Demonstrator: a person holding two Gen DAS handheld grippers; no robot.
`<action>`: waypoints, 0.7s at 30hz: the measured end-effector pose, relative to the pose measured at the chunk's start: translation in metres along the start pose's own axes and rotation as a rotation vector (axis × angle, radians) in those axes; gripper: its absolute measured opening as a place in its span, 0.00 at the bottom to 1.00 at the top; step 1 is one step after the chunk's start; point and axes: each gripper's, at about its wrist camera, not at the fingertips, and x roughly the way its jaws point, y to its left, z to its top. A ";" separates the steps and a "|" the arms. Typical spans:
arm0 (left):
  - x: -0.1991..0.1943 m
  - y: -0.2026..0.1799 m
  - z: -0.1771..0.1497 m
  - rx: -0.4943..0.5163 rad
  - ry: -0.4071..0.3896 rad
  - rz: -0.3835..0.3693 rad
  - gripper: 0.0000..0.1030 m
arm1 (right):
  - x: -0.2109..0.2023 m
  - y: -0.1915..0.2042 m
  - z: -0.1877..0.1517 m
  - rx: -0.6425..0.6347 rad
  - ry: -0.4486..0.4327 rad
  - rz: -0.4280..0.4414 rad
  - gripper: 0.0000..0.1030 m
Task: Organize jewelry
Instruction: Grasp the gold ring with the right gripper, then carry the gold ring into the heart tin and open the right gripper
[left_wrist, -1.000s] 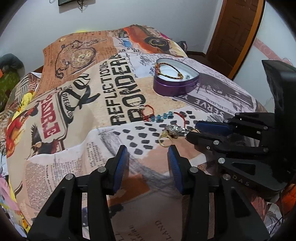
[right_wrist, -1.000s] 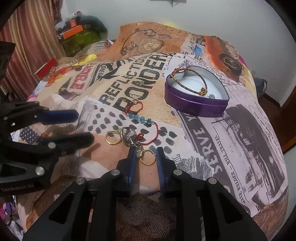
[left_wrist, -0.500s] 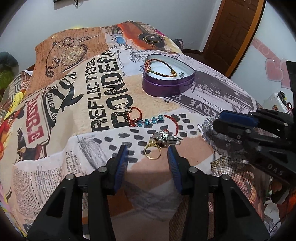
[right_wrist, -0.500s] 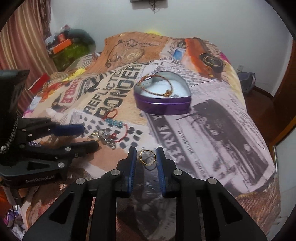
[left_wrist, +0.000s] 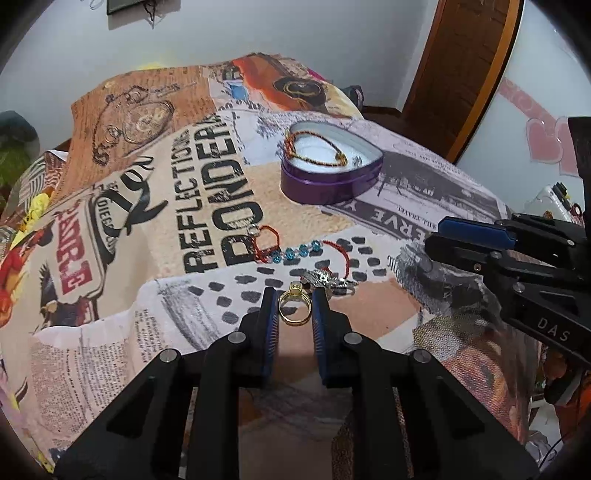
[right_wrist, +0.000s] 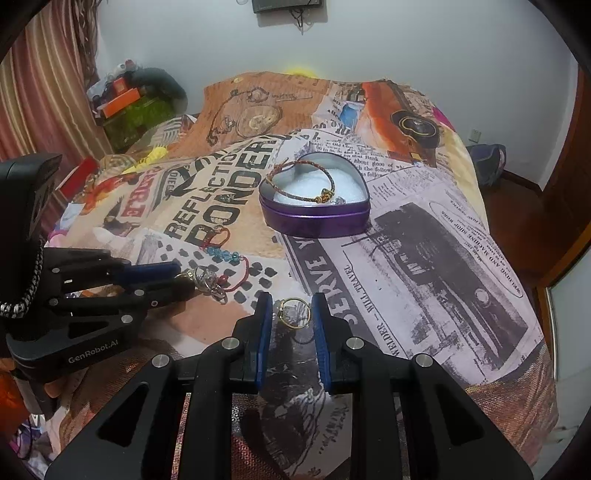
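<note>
- Setting: a bedroom in a home.
- Bed (right_wrist: 424, 236): takes up most of both views, covered by a printed bedspread (left_wrist: 155, 229) patterned with newspaper text, a pocket watch and a guitar.
- Walls (right_wrist: 406, 44): plain white, with a small dark fixture and loose wires mounted high up.
- Door (left_wrist: 465, 70): brown panelled wood, in a wooden frame beside the bed.
- Curtain (right_wrist: 33, 110): striped red and beige, hanging at the bedside.
- Household clutter (right_wrist: 136, 107): orange boxes and green items heaped in the corner.
- Heart stickers (left_wrist: 543, 144): pink, on a white surface near the door.
- Floor (right_wrist: 517, 206): dark wood, with a bag (right_wrist: 489, 162) against the wall.
</note>
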 end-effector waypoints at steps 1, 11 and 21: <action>-0.003 0.001 0.001 -0.004 -0.007 0.003 0.17 | -0.002 0.000 0.001 -0.001 -0.004 -0.003 0.19; -0.030 0.003 0.022 -0.008 -0.099 0.006 0.17 | -0.020 -0.005 0.015 0.015 -0.069 -0.019 0.19; -0.040 -0.004 0.048 0.004 -0.173 -0.008 0.17 | -0.027 -0.011 0.033 0.025 -0.126 -0.037 0.19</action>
